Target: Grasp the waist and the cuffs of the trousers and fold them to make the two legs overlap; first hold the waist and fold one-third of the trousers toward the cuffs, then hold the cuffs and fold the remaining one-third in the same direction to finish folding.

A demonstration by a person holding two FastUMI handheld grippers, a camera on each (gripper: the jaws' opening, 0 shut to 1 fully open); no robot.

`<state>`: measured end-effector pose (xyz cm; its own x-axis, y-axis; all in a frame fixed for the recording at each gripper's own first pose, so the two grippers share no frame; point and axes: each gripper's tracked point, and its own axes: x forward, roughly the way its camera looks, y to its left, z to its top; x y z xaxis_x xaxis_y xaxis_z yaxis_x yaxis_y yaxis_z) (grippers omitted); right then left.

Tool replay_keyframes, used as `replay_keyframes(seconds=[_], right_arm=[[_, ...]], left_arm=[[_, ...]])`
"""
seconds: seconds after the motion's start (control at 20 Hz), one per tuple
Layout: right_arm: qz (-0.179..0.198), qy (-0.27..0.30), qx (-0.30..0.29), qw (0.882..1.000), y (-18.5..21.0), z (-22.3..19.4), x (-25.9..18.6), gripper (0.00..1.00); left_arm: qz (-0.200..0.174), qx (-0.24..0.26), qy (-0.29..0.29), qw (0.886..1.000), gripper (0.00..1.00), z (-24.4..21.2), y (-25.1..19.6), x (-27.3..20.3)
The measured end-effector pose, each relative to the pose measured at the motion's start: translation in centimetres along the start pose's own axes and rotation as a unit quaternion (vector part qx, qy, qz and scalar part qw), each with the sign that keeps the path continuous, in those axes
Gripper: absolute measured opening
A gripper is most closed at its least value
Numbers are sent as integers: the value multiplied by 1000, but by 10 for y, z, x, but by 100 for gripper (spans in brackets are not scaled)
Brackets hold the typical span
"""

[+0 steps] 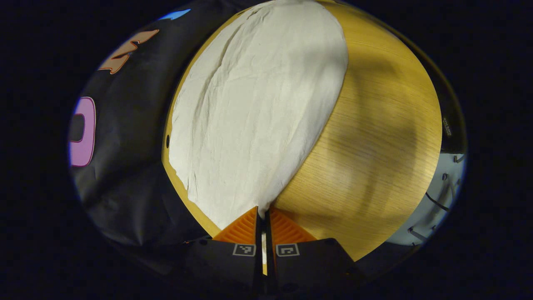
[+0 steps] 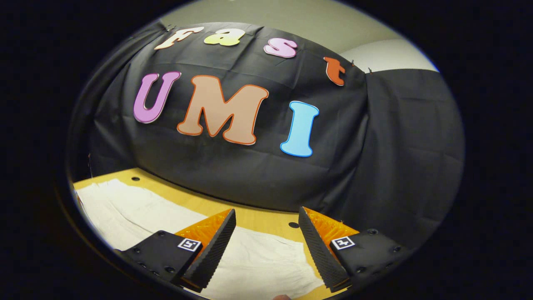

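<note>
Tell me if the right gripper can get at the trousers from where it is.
Probably yes. The right gripper is open above the trousers, which lie flat on the table with nothing between them. The left gripper is shut on another corner.

Left gripper [image 1: 263, 225]: two wedge fingers with ribbed faces on black housings, each with a square white-bordered fiducial tag. Right gripper [image 2: 266, 246]: same build, with dimpled grip pads [image 2: 214, 246], round screws along the black housings, one square tag per side.
</note>
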<state>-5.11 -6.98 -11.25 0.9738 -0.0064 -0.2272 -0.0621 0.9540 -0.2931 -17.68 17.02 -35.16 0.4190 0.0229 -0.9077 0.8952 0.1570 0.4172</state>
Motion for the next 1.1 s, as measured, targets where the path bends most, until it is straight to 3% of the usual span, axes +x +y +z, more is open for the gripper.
replay_keyframes(seconds=[0.15, 0.3, 0.65, 0.85, 1.1], right_arm=[[12, 24, -81, 996, -18, -36, -12, 98], [22, 45, -171, 984, -35, -74, -22, 98], [89, 115, -298, 943, -42, -158, -61, 99], [150, 125, -359, 913, -28, -188, -80, 98], [199, 141, -417, 875, -25, -218, -88, 97]], left_arm=[[4, 6, 0, 1000, 0, -1, 0, 0], [7, -3, 1, 1000, 0, 0, 0, 0], [8, -12, -1, 1000, 0, 0, 0, 1], [25, 0, 1, 1000, 0, 0, -1, 1], [41, 3, 2, 999, 0, 0, 0, 1]])
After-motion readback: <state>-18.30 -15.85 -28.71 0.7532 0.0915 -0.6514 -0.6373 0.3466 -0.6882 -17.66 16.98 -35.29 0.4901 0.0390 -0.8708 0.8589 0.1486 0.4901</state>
